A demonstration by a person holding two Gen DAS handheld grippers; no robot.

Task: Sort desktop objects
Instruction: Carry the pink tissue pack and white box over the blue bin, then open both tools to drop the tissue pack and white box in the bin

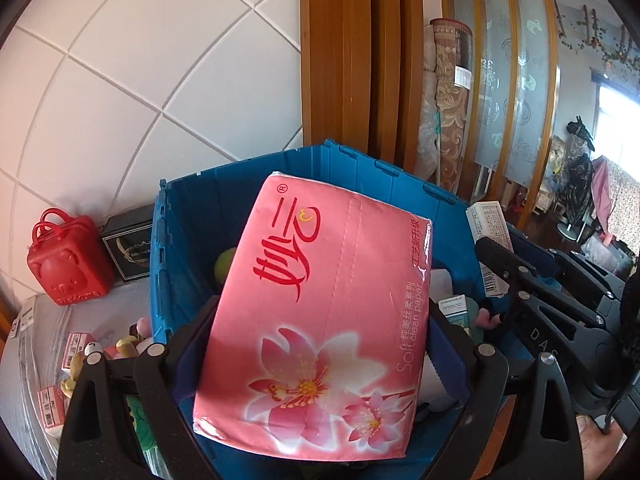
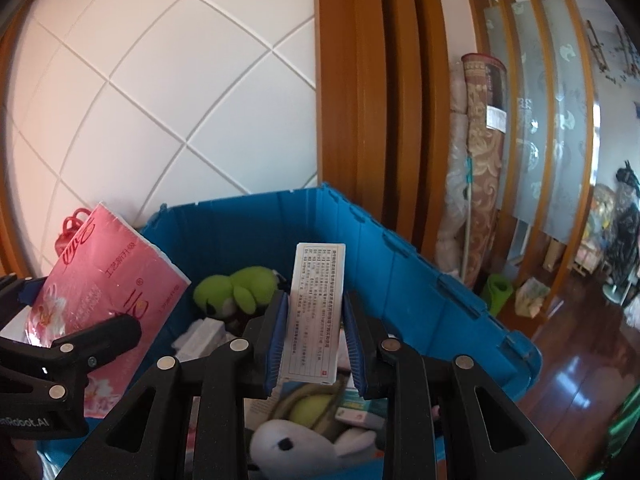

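A pink soft pack of tissues (image 1: 320,300) with a flower print is clamped between the wide-set jaws of my left gripper (image 1: 320,320), above the open blue plastic crate (image 1: 192,216). In the right wrist view the same tissue pack (image 2: 108,280) hangs at the crate's left wall, with the left gripper (image 2: 68,308) shut on it. My right gripper (image 2: 314,320) is shut on a narrow white box (image 2: 316,300) covered in small print, held upright over the blue crate (image 2: 420,280). That white box (image 1: 490,228) also shows at the crate's right rim.
The crate holds a green plush toy (image 2: 236,288), a white plush toy (image 2: 296,448), a tennis ball (image 2: 312,404) and small boxes. Left of it stand a red bear-shaped case (image 1: 68,264), a black box (image 1: 128,244) and small toys (image 1: 76,356). Rolled carpets (image 2: 480,160) lean behind.
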